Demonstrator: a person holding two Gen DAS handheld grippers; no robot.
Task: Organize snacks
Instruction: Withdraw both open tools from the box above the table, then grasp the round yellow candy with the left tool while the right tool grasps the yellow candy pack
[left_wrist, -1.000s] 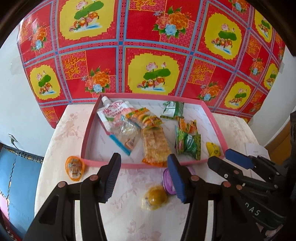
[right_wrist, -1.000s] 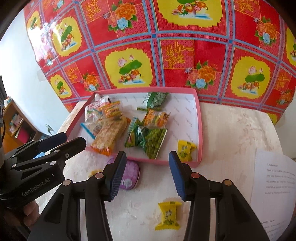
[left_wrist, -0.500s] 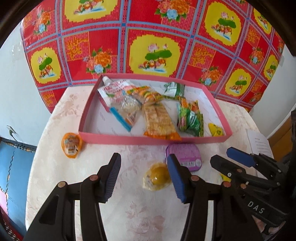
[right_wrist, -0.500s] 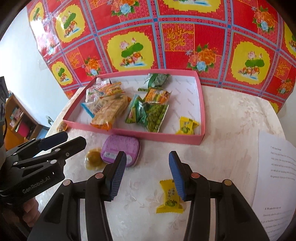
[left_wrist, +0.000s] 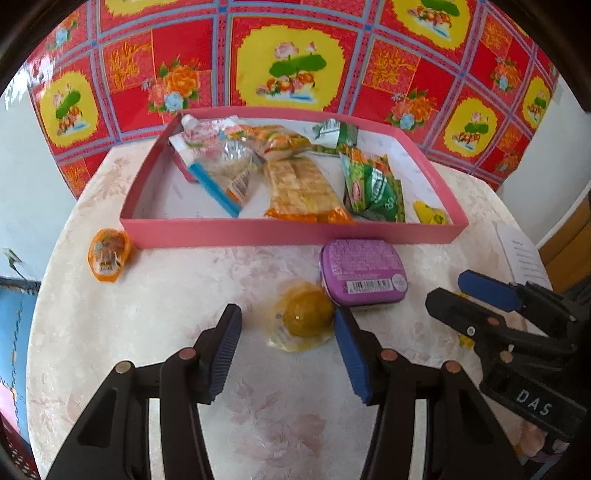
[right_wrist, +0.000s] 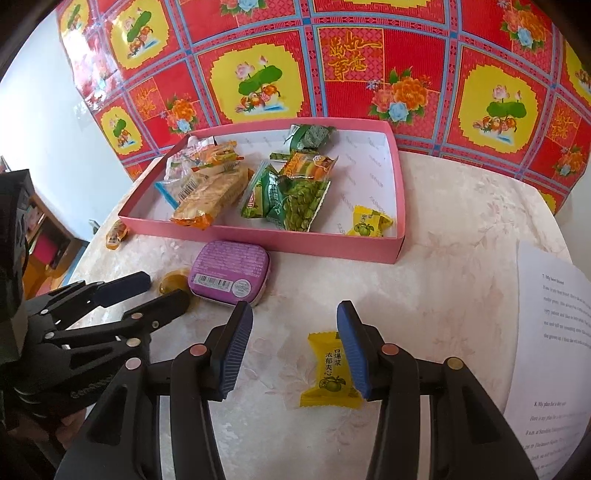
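With both sets of fingers (left_wrist: 231, 350) open, I judge pickup pending: jelly (left_wrist: 303, 319) left, candy (right_wrist: 330, 373) right, then box (right_wrist: 332, 245).

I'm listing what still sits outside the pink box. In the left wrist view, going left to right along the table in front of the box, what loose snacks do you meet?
orange jelly cup → yellow jelly cup → purple tin
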